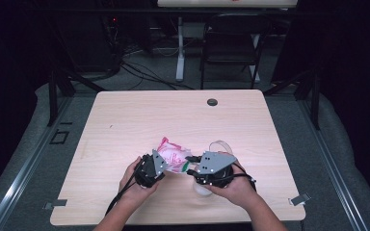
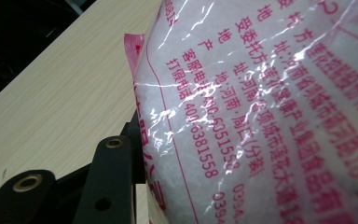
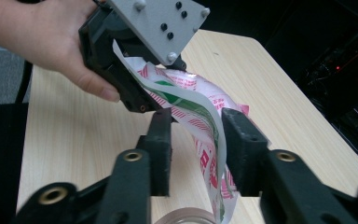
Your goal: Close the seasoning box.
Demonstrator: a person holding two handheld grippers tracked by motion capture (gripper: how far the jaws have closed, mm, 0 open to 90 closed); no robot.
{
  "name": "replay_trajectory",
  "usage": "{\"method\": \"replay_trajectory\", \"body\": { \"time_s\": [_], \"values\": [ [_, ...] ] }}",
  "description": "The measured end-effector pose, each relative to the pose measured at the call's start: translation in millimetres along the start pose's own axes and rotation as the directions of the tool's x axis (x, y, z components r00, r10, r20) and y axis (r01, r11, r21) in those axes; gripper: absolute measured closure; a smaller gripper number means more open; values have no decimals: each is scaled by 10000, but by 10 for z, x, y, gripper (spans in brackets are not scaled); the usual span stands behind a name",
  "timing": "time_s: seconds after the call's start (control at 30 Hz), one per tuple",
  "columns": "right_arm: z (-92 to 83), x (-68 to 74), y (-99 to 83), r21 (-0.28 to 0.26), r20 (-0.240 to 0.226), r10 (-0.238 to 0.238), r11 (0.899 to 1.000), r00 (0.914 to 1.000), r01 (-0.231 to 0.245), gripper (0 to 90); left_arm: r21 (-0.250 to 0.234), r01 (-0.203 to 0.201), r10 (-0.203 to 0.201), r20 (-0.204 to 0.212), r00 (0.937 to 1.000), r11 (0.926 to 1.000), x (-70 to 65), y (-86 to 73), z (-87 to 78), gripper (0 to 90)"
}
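Plastic, clear and printed with pink and green, makes the bag that both grippers work on; it is filled with white grains like sugar or salt. Taking the round grommet at the far edge of the wooden table as a landmark, the bag hangs well nearer to the person than it, just above the tabletop, between the two hands.

At the bag's left side, the left gripper has its jaws half closed, and its own camera looks straight at the bag's printed face, with a black jaw pressed against the plastic. So it holds the bag's body, I think to keep it raised and steady.

On the other side of the bag, the right gripper has its jaws about half apart around the flat sealed edge. This strip stands between the pads and perhaps touches the right one, but I see a gap on the left, so I judge it is not yet clamped. Below this gripper, a little nearer the person than the bag, stands a clear round container. Probably the bag is held over it so the grains can go inside once the edge is pulled open.
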State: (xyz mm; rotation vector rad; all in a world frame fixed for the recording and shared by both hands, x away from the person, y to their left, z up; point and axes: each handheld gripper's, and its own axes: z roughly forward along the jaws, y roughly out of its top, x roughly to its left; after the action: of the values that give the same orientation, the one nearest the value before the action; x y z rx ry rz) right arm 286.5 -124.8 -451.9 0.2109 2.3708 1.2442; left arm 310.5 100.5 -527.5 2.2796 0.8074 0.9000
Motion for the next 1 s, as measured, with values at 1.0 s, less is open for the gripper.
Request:
{"method": "replay_trajectory", "body": {
  "time_s": [1.0],
  "values": [
    [-100,-59,-64,-148,-283,679,9976,9973,-683,900,-347,-1242,1196,-1120,9865,9917,-22,110,-79,578]
  ]
}}
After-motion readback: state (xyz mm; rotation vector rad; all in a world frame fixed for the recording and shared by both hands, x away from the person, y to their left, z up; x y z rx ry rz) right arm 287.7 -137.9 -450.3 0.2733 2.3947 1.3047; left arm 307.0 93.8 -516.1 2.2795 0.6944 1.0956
